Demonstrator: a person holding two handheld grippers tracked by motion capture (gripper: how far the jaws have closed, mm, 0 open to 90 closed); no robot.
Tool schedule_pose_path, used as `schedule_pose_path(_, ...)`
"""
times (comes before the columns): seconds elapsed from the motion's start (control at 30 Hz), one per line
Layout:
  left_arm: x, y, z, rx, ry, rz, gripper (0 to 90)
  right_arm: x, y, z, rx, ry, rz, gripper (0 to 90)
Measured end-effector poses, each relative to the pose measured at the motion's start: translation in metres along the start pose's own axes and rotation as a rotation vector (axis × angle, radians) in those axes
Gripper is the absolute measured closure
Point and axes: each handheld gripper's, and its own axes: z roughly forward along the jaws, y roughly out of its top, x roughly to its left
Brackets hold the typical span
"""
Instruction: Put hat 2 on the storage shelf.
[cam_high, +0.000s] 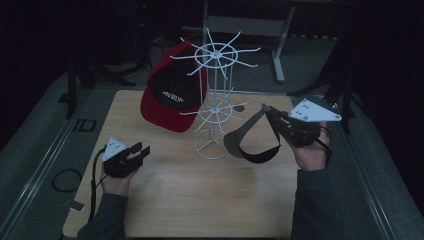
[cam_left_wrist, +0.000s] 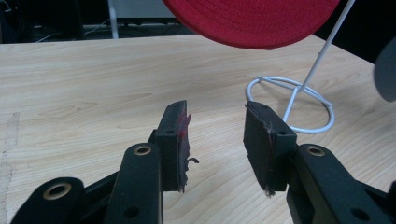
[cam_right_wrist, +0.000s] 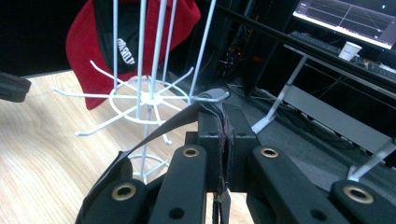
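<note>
Right now the dark grey visor (cam_high: 250, 140) hangs off the right tool (cam_high: 272, 116), on the right side of the wooden surface (cam_high: 200, 200), just right of the white wire rack (cam_high: 215, 100). Its brim droops low and to the left, close to the rack's ring base, while the strap loops back up to the tool. The right tool's jaws are clamped together on the fabric of the visor (cam_right_wrist: 187, 116); in the right gripper view the cloth is pinched between the pads at the tip, with the rest trailing down and left past the right tool (cam_right_wrist: 223, 126). A hook of the rack's lower tier lies right at the tool's tip there, though I cannot tell whether it touches.

The left tool (cam_high: 140, 150) sits low over the near left part of the surface, well apart from the visor and left of the rack's base. Its jaws stand apart with nothing between them; the left gripper view shows bare wood through the gap of the left tool (cam_left_wrist: 215, 140).

A red cap (cam_high: 172, 92) hangs on the far left side of the rack, off the surface.
</note>
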Motion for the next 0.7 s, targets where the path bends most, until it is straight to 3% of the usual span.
schedule_pose_path(0.53,0.001,0.0,0.0,-0.001,0.0,0.0,60.5,-0.004,0.025,-0.008,-0.04,0.02,-0.027,87.6)
schedule_pose_path(0.7,0.001,0.0,0.0,-0.001,0.001,0.0,60.5,-0.015,0.031,-0.008,-0.057,0.064,0.007,87.6)
